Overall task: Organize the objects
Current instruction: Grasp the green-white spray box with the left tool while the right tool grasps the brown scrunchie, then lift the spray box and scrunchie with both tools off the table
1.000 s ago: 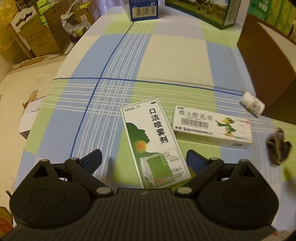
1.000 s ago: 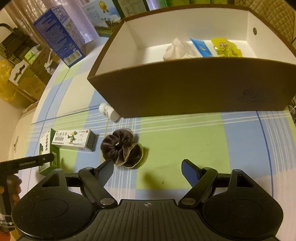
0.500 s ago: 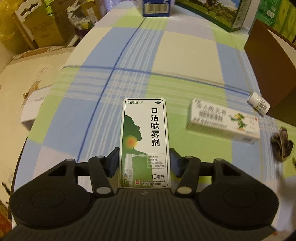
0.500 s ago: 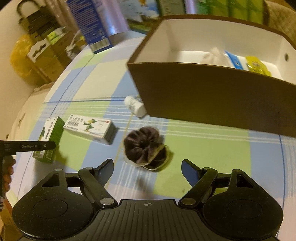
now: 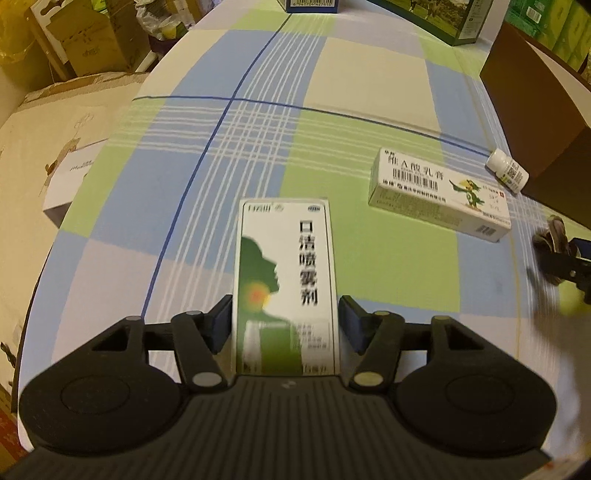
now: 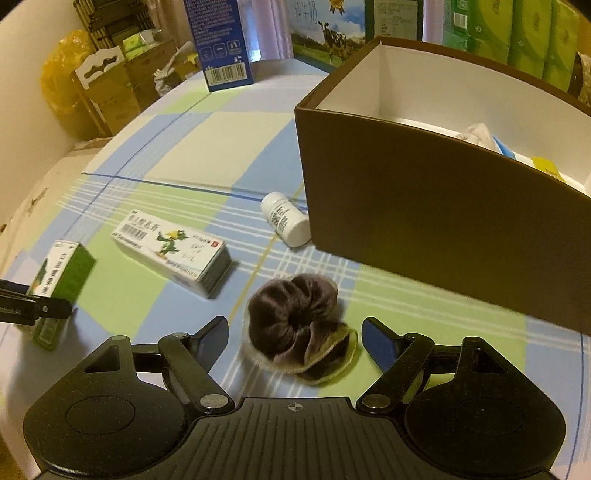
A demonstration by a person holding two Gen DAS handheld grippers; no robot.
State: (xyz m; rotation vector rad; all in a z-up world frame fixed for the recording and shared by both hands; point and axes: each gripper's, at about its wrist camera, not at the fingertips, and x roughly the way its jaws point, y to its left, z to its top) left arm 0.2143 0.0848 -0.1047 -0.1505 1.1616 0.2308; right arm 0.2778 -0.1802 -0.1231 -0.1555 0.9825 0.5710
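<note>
My left gripper point(image 5: 286, 314) is shut on a green-and-white spray box point(image 5: 284, 280), one finger pressed on each long side. The same box point(image 6: 62, 273) shows at the left edge of the right wrist view, with a left finger across it. My right gripper point(image 6: 295, 330) is open low over the checked tablecloth. A dark brown scrunchie point(image 6: 299, 325) lies between its fingers, which do not touch it. A long white ointment box with a parrot point(image 6: 170, 251) and a small white bottle point(image 6: 286, 219) lie beyond it. The brown cardboard box point(image 6: 443, 229) stands at the right, open on top, with several small packets inside.
A blue carton point(image 6: 219, 40), a milk carton with cows point(image 6: 325, 33) and green packs point(image 6: 517, 33) line the table's far side. Cardboard boxes point(image 5: 92, 40) stand on the floor past the table's curved left edge point(image 5: 122, 122).
My left gripper went from open beside the spray box to shut on it. My right gripper has moved in on the scrunchie, which now lies between its open fingers.
</note>
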